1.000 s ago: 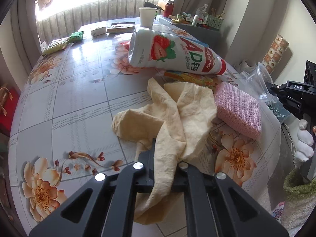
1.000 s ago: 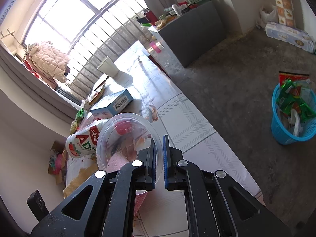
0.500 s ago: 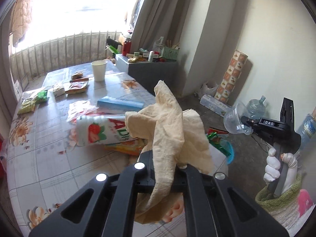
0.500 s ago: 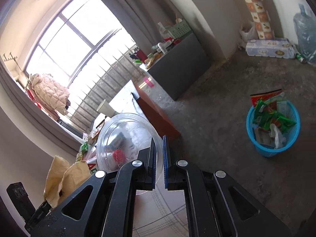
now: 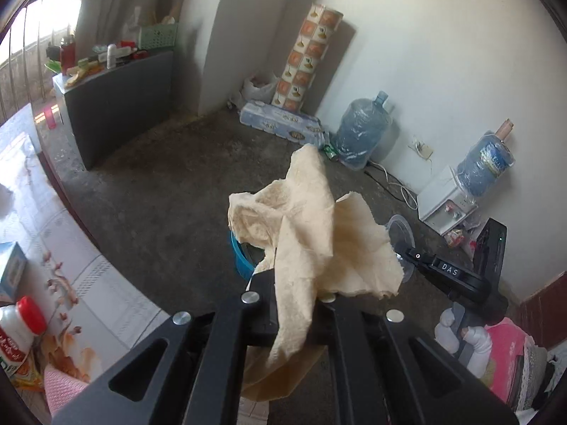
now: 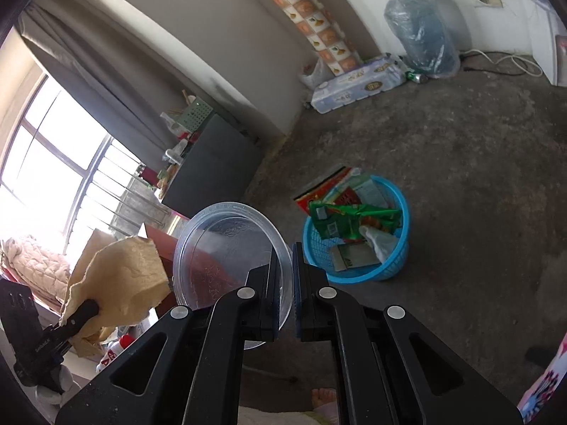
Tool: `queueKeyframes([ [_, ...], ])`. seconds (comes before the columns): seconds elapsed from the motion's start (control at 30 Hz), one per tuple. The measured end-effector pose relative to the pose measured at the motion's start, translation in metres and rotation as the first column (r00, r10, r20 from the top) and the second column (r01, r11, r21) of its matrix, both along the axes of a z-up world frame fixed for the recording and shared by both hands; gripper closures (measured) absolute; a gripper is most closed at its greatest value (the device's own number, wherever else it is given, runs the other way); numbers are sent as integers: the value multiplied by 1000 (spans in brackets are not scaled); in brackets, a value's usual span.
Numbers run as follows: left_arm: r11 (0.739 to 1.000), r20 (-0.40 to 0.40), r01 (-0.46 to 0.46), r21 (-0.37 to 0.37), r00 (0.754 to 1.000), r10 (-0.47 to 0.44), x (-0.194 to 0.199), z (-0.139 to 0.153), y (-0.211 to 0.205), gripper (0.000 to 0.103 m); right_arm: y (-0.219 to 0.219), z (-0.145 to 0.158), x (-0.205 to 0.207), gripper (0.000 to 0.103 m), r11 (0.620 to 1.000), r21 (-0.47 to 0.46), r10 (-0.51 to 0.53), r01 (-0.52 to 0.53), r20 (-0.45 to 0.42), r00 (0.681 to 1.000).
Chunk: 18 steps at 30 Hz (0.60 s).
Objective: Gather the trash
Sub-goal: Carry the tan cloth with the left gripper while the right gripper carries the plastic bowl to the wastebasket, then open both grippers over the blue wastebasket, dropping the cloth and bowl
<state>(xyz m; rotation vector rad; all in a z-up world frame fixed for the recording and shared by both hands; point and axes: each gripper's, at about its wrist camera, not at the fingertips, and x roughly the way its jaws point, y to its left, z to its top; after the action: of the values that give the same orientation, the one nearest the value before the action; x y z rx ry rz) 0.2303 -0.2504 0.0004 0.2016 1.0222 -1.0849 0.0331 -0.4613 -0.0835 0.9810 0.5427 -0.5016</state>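
My left gripper [image 5: 288, 294] is shut on a crumpled beige paper towel [image 5: 312, 226] and holds it in the air over the floor; the towel hides most of a blue basket [image 5: 239, 262] below it. My right gripper [image 6: 286, 276] is shut on the rim of a clear plastic cup [image 6: 230, 251], held above and left of the blue trash basket [image 6: 389, 258], which holds several wrappers. The towel [image 6: 120, 276] and left gripper [image 6: 76, 315] show at the left of the right wrist view. The right gripper with the cup [image 5: 402, 233] shows at the right of the left wrist view.
The tiled flower-print table [image 5: 53, 248] lies at the left with a strawberry drink bottle [image 5: 17, 333], a blue box [image 5: 12, 265] and a pink sponge [image 5: 62, 386]. A grey cabinet [image 5: 117, 99], water jugs [image 5: 361, 134], a dispenser [image 5: 446, 198] and a tissue pack [image 5: 283, 124] line the walls.
Both grippers have swung away from the table toward the floor. The towel was lifted off the table. The blue basket has come closer in the right wrist view.
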Motion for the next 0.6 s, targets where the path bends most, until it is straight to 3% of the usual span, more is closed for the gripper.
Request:
queueKeyframes([
  [0.2, 977, -156, 48, 207, 988, -15, 28, -92, -110, 100, -31, -70, 23, 98, 992, 121, -9, 19, -79, 997],
  [0.33, 948, -184, 40, 314, 983, 20, 44, -145, -161, 100, -52, -111, 42, 98, 982, 187, -11, 34, -121, 993],
  [0.47, 930, -205, 23, 367, 977, 57, 56, -188, -196, 99, -74, -141, 65, 95, 974, 220, -18, 51, -152, 988],
  [0.53, 927, -233, 10, 375, 969, 84, 66, -205, -209, 83, -84, -157, 78, 85, 973, 220, -29, 70, -187, 982],
  [0.57, 922, -233, -6, 387, 967, 104, 68, -211, -212, 64, -88, -166, 84, 75, 972, 228, -19, 62, -183, 983],
  [0.6, 922, -228, -31, 386, 965, 128, 70, -215, -214, 57, -91, -174, 90, 68, 970, 238, -8, 51, -182, 983],
])
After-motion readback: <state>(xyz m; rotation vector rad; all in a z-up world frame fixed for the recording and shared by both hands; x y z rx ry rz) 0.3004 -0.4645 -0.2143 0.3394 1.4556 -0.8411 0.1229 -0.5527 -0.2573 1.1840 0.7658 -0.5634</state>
